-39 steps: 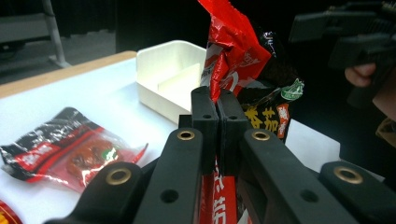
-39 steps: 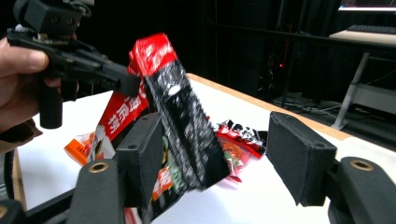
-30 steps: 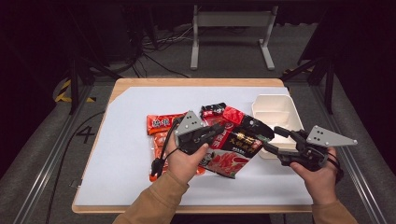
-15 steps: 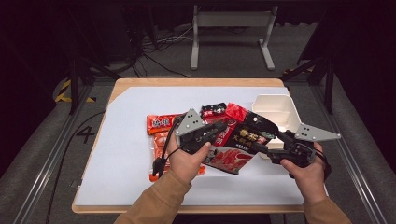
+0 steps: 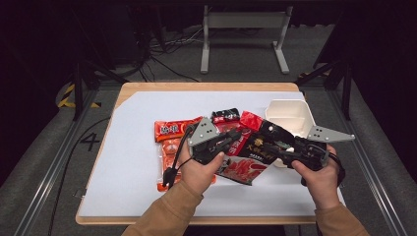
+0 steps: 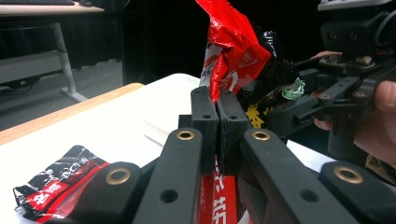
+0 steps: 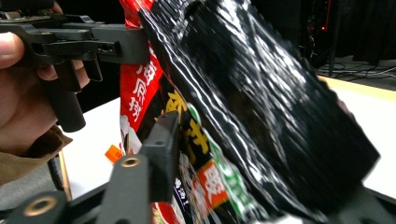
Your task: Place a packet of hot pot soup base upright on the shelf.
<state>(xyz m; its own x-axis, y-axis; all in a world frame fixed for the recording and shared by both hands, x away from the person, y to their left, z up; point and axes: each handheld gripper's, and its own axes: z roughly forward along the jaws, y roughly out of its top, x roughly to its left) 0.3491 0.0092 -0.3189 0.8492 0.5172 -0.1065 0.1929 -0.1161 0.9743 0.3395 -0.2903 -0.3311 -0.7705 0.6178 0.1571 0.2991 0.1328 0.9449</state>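
Note:
A heap of snack packets lies mid-table. My left gripper [image 5: 235, 135] is shut on a red packet [image 6: 231, 51], whose crumpled top stands up above the pinched jaws [image 6: 217, 100]. Right beside it, a black packet [image 5: 268, 142] with yellow and green print is tilted up off the table, with my right gripper [image 5: 281, 148] shut on its edge. In the right gripper view the black packet [image 7: 261, 107] covers one jaw, and the other finger [image 7: 161, 144] presses against it. The two grippers are close together, and the red and black packets touch.
A white container [image 5: 290, 114] stands at the right behind the black packet. More packets lie on the white mat [image 5: 133, 187]: a red one [image 5: 172, 129] at the left, a small black-and-red one [image 5: 225, 115] at the back, another red one [image 5: 242, 169] in front.
My right gripper has moved left from the table's right side to the black packet and shut on it. My left gripper has stayed shut on the red packet, nearly still.

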